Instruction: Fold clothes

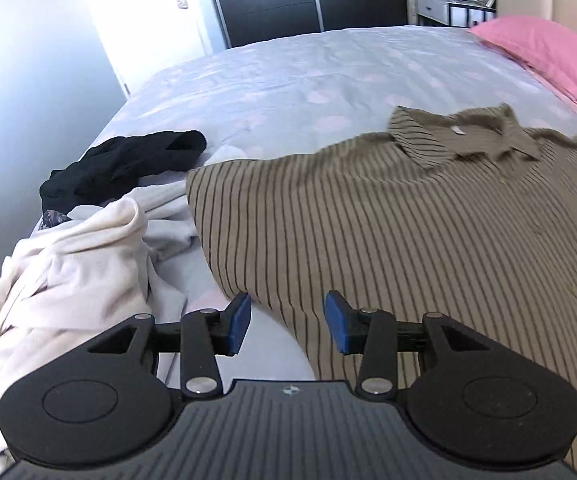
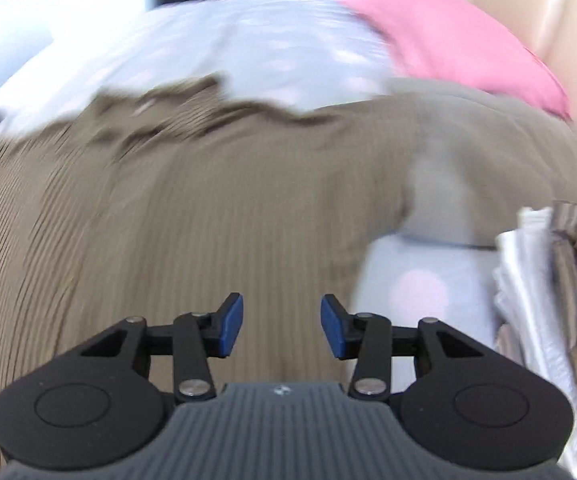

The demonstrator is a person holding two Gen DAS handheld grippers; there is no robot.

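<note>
A tan shirt with thin dark stripes (image 1: 388, 216) lies spread flat on the bed, collar (image 1: 464, 136) toward the far side. My left gripper (image 1: 287, 326) is open and empty, hovering over the shirt's near left edge. The right wrist view is blurred by motion. There the same shirt (image 2: 208, 208) fills the middle, with a sleeve (image 2: 468, 168) reaching right. My right gripper (image 2: 281, 328) is open and empty above the shirt's near right part.
A crumpled white garment (image 1: 76, 264) and a black garment (image 1: 124, 168) lie left of the shirt. A pink pillow (image 1: 548, 56) sits at the far right by the headboard. Folded clothes (image 2: 548, 288) are stacked at the right. The bedspread (image 1: 288, 80) is pale with pink dots.
</note>
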